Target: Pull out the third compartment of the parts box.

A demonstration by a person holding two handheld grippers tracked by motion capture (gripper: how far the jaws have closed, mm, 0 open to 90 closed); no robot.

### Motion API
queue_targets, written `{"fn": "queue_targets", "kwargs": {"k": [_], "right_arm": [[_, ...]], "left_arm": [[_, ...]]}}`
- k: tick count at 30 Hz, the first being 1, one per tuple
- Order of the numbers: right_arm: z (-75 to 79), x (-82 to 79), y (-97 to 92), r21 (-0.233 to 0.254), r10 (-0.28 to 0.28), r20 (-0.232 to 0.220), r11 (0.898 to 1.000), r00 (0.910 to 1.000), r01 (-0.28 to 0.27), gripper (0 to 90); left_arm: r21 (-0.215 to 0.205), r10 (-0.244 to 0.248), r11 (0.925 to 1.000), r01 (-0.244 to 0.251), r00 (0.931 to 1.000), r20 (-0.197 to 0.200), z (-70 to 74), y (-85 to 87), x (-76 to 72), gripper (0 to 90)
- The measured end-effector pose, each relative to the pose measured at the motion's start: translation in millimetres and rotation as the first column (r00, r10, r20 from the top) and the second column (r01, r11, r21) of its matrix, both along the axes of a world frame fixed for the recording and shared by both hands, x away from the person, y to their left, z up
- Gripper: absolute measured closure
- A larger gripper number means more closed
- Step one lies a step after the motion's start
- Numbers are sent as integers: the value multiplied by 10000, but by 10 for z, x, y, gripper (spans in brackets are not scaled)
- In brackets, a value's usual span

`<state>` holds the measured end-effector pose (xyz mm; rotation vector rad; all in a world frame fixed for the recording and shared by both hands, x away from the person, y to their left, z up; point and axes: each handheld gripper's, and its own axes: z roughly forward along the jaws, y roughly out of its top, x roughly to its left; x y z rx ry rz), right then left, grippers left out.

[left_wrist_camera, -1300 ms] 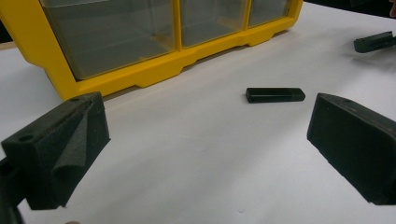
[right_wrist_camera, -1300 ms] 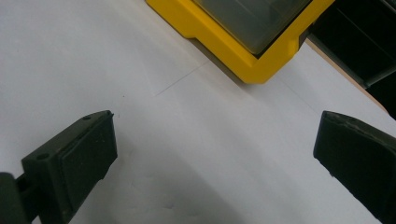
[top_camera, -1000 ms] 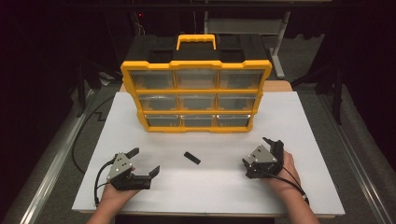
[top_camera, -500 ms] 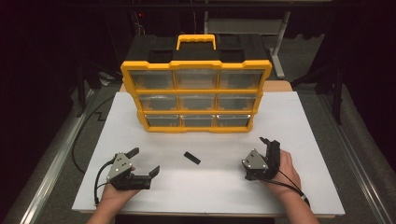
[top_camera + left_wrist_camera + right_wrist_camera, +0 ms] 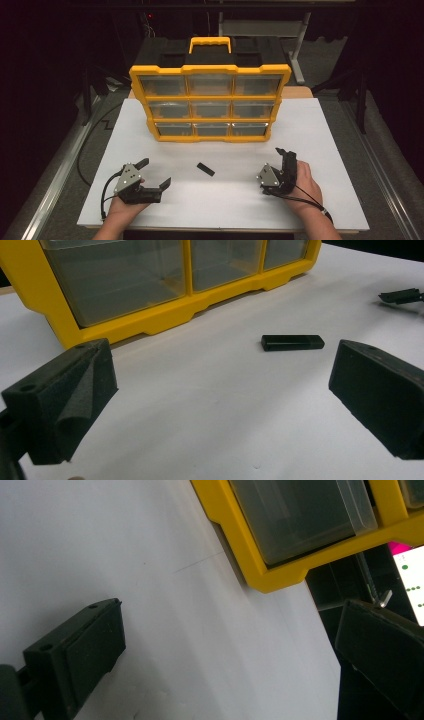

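A small black stick [image 5: 205,169] [image 5: 292,342] lies flat on the white tabletop [image 5: 325,135], in front of a yellow organizer [image 5: 210,75] [image 5: 150,322] with three rows of clear drawers. My left gripper [image 5: 155,172] [image 5: 220,390] rests at the front left, open wide, with the stick ahead of it and to its right. My right gripper [image 5: 284,154] [image 5: 230,655] is at the front right, rolled onto its side and open, with nothing between its jaws. It faces the organizer's lower right corner [image 5: 280,575].
The organizer has a yellow carry handle [image 5: 210,44] on top and stands at the back middle of the table. Bare white surface runs on both sides of it and along the front. The other gripper's jaw tip [image 5: 400,296] pokes in at the right of the left gripper view.
My right gripper has rolled onto its side and shifted slightly right. The left gripper and the black stick have not moved.
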<state>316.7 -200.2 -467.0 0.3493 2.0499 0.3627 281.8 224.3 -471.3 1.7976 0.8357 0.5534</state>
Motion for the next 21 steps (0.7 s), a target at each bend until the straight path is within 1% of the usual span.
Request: {"fn": "queue_targets", "kwargs": {"k": [1, 2, 3, 4, 5, 6, 7, 8, 9, 10, 11, 12, 14, 15, 16, 18, 19, 21], "right_arm": [[-3, -5, 5, -52, -10, 19, 10000, 10000, 10, 3], [-8, -12, 14, -225, 40, 58, 9997, 10000, -39, 3], [-8, -12, 14, -225, 40, 58, 9997, 10000, -39, 3], [-9, -16, 24, -462, 112, 115, 9989, 9999, -106, 3], [-11, -23, 30, -569, 103, 167, 9983, 9998, -94, 3], [-11, -23, 30, -569, 103, 167, 9983, 9998, -94, 3], [-10, -31, 44, -794, 170, 222, 9967, 9996, -152, 3], [-10, -31, 44, -794, 170, 222, 9967, 9996, -152, 3], [-13, -39, 58, -974, 216, 319, 9951, 9993, -184, 3], [-13, -39, 58, -974, 216, 319, 9951, 9993, -184, 3], [-14, -47, 72, -1169, 289, 390, 9929, 9988, -242, 3], [-14, -47, 72, -1169, 289, 390, 9929, 9988, -242, 3], [-19, -59, 90, -1422, 338, 497, 9895, 9982, -264, 5], [-19, -59, 90, -1422, 338, 497, 9895, 9982, -264, 5], [-12, -56, 94, -1650, 463, 584, 9856, 9972, -361, 6], [-26, -65, 104, -1696, 430, 586, 9850, 9974, -325, 6], [-25, -73, 114, -1883, 462, 657, 9816, 9968, -331, 7], [-26, -77, 119, -1975, 469, 691, 9798, 9965, -324, 8]], "left_arm": [[-5, 1, 10000, -1, 10000, 0, 0, 0, 0, 3], [-2, -4, 10000, 4, 10000, -3, 0, 0, 0, 3], [-3, -4, 10000, 4, 10000, -3, -1, -1, 1, 3], [-9, -5, 10000, 5, 10000, -1, -1, -1, 1, 3], [-11, -17, 10000, 17, 10000, -3, -1, 0, 2, 3], [-11, -17, 10000, 17, 10000, -3, -1, 0, 2, 3], [-28, -9, 10000, 9, 10000, -2, -1, 0, 2, 3], [-36, -8, 10000, 8, 10000, -1, -1, 0, 3, 3], [-43, -18, 10000, 18, 10000, -2, 0, 2, 2, 3], [-43, -18, 10000, 18, 10000, -2, 0, 2, 2, 3], [-59, -18, 10000, 19, 10000, 5, 0, 3, 2, 3], [-59, -18, 10000, 19, 10000, 5, 0, 3, 2, 3], [-57, -30, 10000, 30, 10000, 10, 1, 4, 2, 3], [-62, -30, 10000, 30, 10000, 11, 1, 4, 2, 3], [-63, -32, 10000, 32, 10000, 9, 1, 4, 2, 3], [-74, -37, 10000, 37, 10000, 15, 1, 5, 3, 3], [-80, -21, 10000, 21, 10000, 24, 1, 6, 4, 3], [-95, -10, 10000, 10, 10000, 23, 0, 6, 5, 3]]}}
